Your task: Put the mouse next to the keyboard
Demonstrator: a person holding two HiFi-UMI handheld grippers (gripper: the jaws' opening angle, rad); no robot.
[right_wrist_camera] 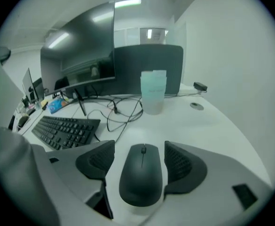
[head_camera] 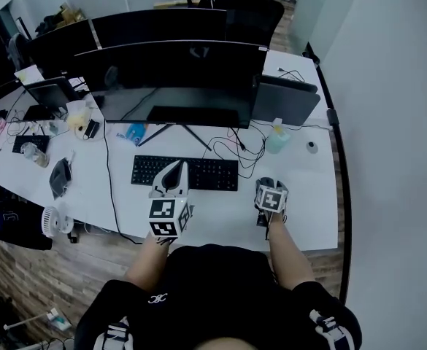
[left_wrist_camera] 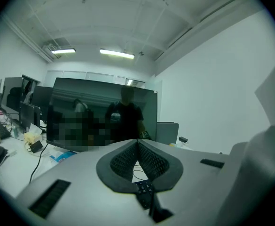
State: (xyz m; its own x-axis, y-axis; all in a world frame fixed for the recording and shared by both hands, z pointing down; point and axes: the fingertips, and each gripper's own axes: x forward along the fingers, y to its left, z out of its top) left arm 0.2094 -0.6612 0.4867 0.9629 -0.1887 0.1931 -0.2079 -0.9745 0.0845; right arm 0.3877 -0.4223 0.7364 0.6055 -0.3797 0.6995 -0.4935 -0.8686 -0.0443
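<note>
A black mouse point(right_wrist_camera: 142, 173) lies on the white desk point(right_wrist_camera: 208, 121), just right of the black keyboard point(right_wrist_camera: 64, 128). My right gripper point(right_wrist_camera: 139, 148) stands open around it, one pad on each side, a narrow gap showing at the left pad. From the head view, that right gripper point(head_camera: 270, 189) sits right of the keyboard point(head_camera: 206, 173) and covers the mouse. My left gripper point(head_camera: 173, 175) hovers over the keyboard's left half. Its pads point(left_wrist_camera: 151, 161) meet at the tips with nothing between them, so the left gripper point(left_wrist_camera: 137, 142) is shut.
Loose black cables point(head_camera: 244, 146) run between keyboard and monitor point(head_camera: 177, 75). A pale bottle point(head_camera: 277, 138) stands behind the mouse, beside a dark upright panel point(head_camera: 286, 99). The desk's front edge point(head_camera: 301, 248) is close to me. Clutter and a small fan point(head_camera: 52, 221) fill the far left.
</note>
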